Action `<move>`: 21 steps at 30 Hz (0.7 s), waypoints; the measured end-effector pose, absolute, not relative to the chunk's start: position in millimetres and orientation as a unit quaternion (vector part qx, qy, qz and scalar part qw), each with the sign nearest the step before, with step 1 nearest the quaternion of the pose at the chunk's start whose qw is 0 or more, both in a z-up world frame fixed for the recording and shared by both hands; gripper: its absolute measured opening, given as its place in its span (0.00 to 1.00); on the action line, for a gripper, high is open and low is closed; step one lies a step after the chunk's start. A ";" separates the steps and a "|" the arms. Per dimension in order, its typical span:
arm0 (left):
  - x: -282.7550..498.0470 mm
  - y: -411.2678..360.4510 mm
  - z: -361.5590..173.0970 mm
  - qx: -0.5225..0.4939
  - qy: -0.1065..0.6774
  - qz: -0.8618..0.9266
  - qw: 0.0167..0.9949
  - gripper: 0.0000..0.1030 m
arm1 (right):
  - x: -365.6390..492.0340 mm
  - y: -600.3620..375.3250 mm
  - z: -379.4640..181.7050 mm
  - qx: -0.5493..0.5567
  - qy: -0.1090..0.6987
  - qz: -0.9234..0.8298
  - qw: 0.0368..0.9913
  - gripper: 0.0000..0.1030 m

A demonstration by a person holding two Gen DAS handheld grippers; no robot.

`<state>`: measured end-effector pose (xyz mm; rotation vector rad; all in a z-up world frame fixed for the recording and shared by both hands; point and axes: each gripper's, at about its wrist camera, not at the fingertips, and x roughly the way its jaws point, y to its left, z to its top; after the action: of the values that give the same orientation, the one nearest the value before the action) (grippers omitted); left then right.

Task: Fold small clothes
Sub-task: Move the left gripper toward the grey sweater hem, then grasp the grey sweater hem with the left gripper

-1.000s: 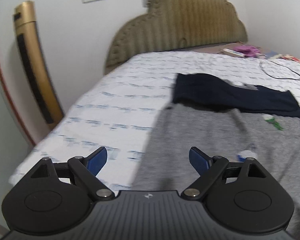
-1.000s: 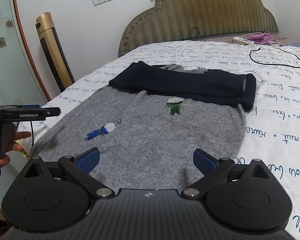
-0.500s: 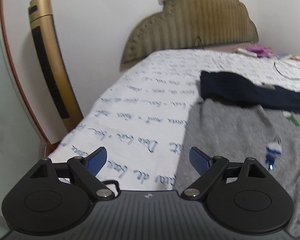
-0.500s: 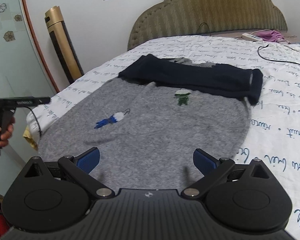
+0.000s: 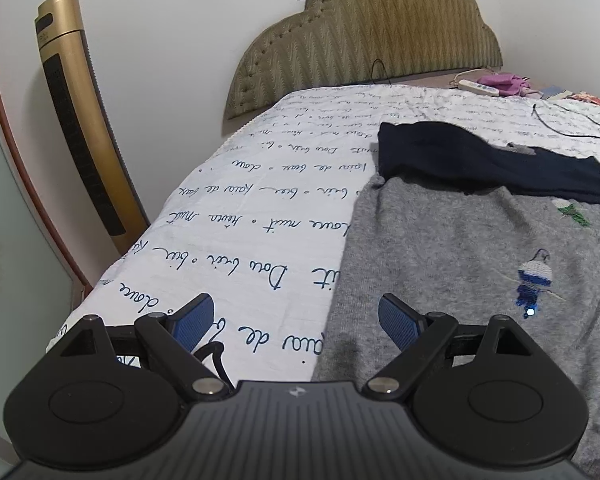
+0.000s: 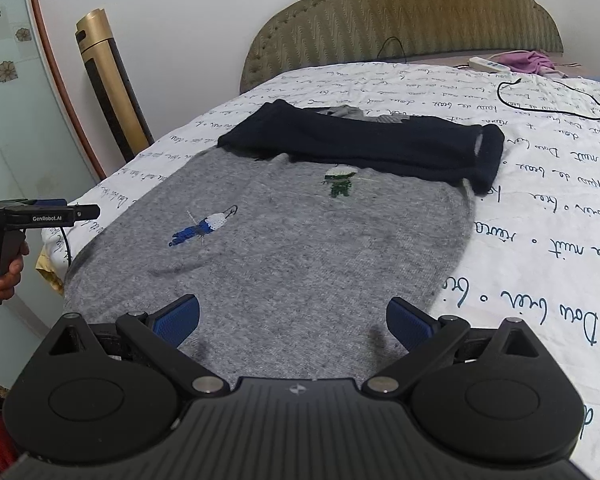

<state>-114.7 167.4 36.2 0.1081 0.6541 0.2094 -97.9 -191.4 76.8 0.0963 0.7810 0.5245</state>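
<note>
A sweater lies spread flat on the bed, near its foot edge. A folded garment lies across the sweater's far end, partly on it. Behind both, at the head of the bed, stands the headboard. A cable loops on the bed to the right of the folded garment, with a power strip beyond it. A tower fan stands on the floor left of the bed, against the wall.

The left tool hangs over the sweater's left edge; the right tool hangs over its near end.
</note>
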 end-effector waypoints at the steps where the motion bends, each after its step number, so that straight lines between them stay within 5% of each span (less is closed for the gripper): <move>1: -117.4 168.9 40.3 0.052 0.317 0.102 0.942 0.88 | -97.6 -191.3 76.8 0.046 0.376 0.253 0.890 0.98; 9: -164.0 216.9 115.2 0.056 0.239 0.194 0.950 0.88 | -97.0 -190.3 77.5 0.045 0.376 0.256 0.889 0.98; 13: -184.7 241.6 148.0 0.059 0.190 0.244 0.949 1.00 | -96.5 -193.1 78.3 0.044 0.377 0.251 0.891 0.98; 21: -149.3 204.3 74.2 0.113 0.295 0.023 0.949 1.00 | -100.1 -216.0 77.9 0.045 0.395 0.240 0.885 0.98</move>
<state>-149.3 204.3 74.2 0.2290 0.6000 0.0468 -100.1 -216.0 77.9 0.0940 0.8226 0.4997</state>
